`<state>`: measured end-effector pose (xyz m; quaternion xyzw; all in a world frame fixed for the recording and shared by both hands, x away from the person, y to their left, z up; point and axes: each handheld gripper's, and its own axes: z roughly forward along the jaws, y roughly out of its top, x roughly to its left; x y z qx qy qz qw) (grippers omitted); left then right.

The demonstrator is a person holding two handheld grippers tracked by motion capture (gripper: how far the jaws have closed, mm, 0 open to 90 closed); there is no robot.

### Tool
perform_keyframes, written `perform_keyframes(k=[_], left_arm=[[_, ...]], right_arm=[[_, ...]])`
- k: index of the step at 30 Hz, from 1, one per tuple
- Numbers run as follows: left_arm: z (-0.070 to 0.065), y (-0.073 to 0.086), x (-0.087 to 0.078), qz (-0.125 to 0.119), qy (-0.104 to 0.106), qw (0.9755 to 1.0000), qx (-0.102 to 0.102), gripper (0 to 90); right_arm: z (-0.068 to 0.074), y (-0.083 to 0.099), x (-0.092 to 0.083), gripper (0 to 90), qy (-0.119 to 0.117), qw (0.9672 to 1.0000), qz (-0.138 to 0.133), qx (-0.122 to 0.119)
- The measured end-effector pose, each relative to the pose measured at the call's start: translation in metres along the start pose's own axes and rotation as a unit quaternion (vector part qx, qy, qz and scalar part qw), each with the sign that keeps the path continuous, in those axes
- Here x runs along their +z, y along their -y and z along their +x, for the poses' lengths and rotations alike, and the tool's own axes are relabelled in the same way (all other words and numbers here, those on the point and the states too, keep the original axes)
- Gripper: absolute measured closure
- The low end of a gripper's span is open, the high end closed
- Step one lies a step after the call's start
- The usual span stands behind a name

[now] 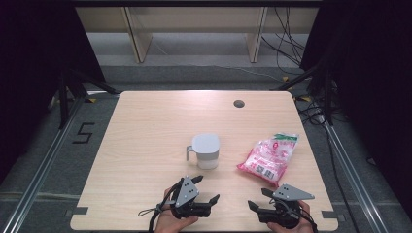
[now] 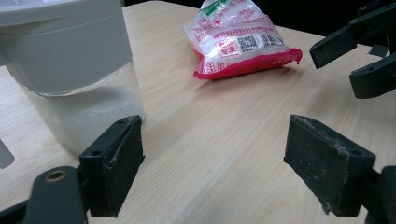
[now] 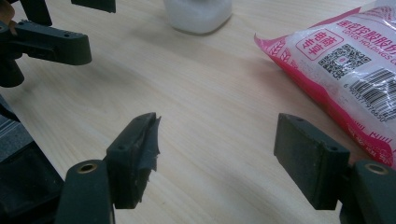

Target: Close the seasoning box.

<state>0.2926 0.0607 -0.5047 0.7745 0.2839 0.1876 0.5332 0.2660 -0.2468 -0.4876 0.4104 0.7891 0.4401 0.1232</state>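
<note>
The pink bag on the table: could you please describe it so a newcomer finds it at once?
On the wooden table, look right of the lidded jug. There lies the pink bag, flat, crinkly plastic with a green top edge and printed codes.

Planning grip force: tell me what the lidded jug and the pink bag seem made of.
Jug: clear, glossy body, probably plastic, since white grains show through; matte grey lid, likely plastic. Pink bag: thin glossy plastic film, crinkled, with highlights and printed labels.

Even overhead light, soft shadows, dark surroundings.
</note>
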Motion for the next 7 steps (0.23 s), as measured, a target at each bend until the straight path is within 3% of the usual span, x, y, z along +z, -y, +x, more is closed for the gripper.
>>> perform_keyframes(k=[7], left_arm=[[0.0006, -0.0004, 0.0002, 0.001, -0.001, 1.0, 0.001, 18.9]], right_arm=[[-0.0003, -0.0001, 0.0003, 31.3, 0.001, 1.0, 0.0, -0.003]])
